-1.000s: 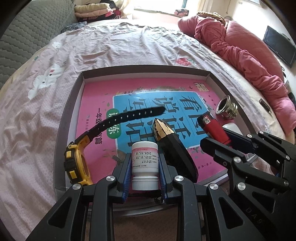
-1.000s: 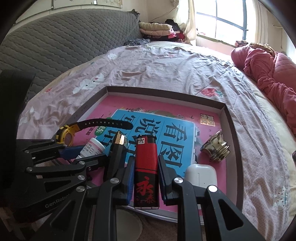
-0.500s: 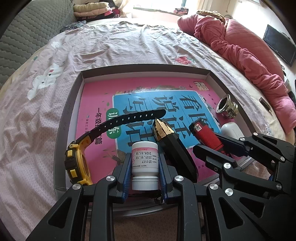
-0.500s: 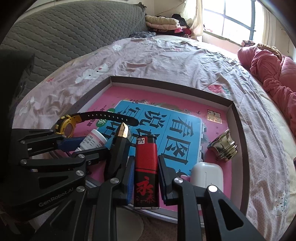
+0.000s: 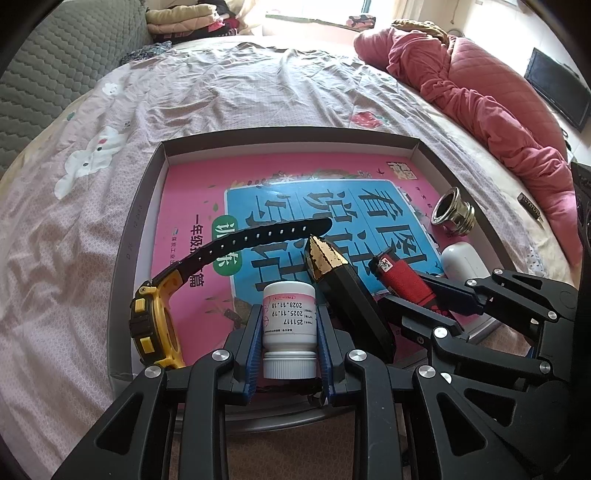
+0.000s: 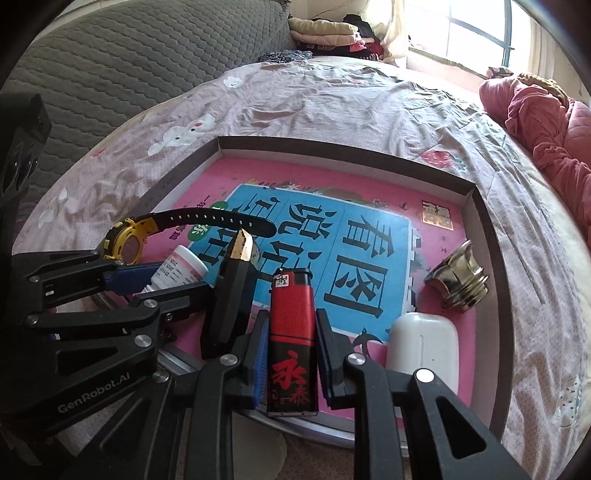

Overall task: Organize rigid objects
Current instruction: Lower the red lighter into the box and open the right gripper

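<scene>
A grey shallow box lined with a pink and blue book cover lies on the bed. My left gripper is shut on a white pill bottle at the box's near edge; it also shows in the right wrist view. My right gripper is shut on a red and black lighter, also seen in the left wrist view. Between them lies a black gold-tipped block. A yellow watch lies at the left.
A metal fitting and a white earbud case sit at the box's right side. A pink quilt is heaped at the far right of the bed, folded clothes at the back. A grey padded headboard rises at the left.
My right gripper with the lighter has shifted left and closer to the black block. The left gripper and bottle have stayed nearly still.
</scene>
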Available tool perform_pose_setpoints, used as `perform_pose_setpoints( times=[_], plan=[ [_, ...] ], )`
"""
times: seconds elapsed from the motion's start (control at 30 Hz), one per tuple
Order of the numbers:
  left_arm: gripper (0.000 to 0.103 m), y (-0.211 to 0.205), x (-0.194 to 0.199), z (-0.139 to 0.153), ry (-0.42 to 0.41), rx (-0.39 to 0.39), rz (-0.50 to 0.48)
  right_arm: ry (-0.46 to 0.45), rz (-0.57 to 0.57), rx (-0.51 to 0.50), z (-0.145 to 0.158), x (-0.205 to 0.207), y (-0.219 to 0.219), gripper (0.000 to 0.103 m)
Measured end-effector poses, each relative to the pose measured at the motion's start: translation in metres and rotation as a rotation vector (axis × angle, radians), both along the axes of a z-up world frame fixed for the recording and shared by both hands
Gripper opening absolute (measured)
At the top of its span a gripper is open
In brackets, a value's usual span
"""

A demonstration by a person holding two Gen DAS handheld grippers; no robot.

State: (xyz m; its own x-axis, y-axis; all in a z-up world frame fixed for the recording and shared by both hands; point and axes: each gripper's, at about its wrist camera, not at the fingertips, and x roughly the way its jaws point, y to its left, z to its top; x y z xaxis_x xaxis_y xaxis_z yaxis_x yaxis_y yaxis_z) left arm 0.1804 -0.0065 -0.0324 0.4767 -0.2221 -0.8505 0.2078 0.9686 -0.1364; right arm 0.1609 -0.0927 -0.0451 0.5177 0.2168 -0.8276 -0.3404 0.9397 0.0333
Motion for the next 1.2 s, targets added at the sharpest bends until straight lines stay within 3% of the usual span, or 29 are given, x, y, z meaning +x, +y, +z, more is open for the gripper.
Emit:
perform_pose_setpoints(
  times=[0.27,0.77,1.2],
  plan=[
    [0.027,0.001,-0.001,-0.001,0.0,-0.005,-0.001,0.019,-0.01,0.033,0.0,0.003,-0.003,0.023],
    [0.027,0.001,0.0,-0.001,0.004,-0.002,0.0,0.011,0.01,-0.012,0.0,0.004,0.005,0.024],
    [0.027,0.001,0.0,-0.001,0.008,0.003,-0.006,-0.048,-0.017,0.028,0.007,-0.008,-0.004,0.024]
  ],
)
